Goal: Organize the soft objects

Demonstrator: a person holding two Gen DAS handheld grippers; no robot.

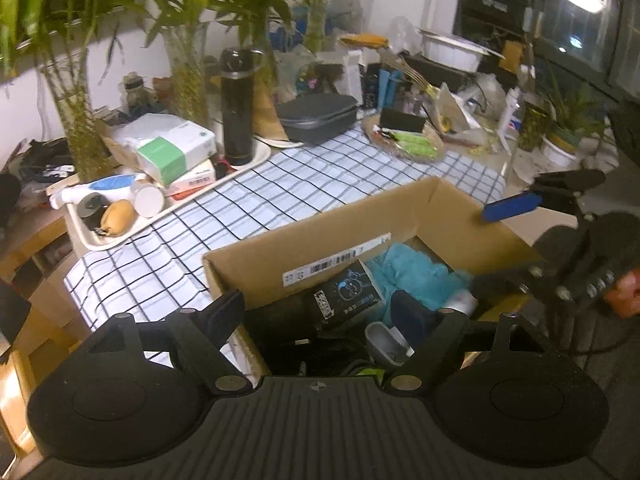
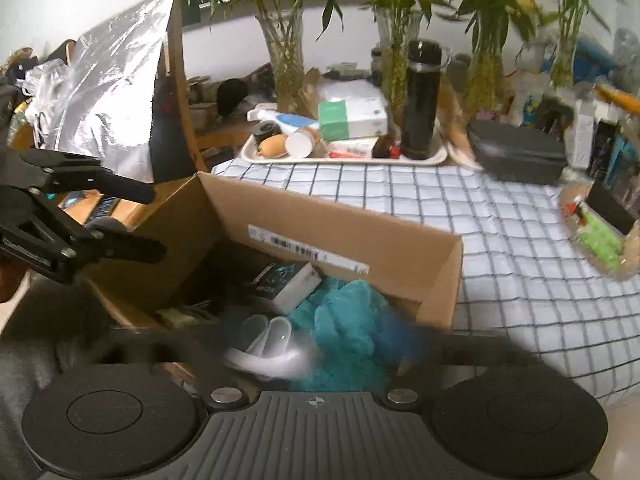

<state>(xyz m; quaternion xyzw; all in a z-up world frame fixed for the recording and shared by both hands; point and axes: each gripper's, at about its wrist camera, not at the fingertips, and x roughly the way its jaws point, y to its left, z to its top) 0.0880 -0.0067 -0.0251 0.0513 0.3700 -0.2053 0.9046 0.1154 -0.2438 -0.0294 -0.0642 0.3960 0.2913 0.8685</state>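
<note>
Checked blue-and-white cloth (image 2: 500, 240) covered the cluttered table, with an open brown cardboard box (image 2: 340, 240) at its near edge holding a crumpled teal soft cloth (image 2: 344, 320) toward 3 o'clock. Both the left gripper (image 1: 320, 312) and right gripper (image 2: 320, 344) hovered over it, spread wide and empty. Judging by this, a drop-off step was ending; next calls for finding another soft item.

A crumpled teal cloth (image 1: 416, 276) lies in the open cardboard box (image 1: 320, 240), bunched against its right end. It touches a small dark printed carton (image 1: 352, 292) lying tilted beside it.
</note>
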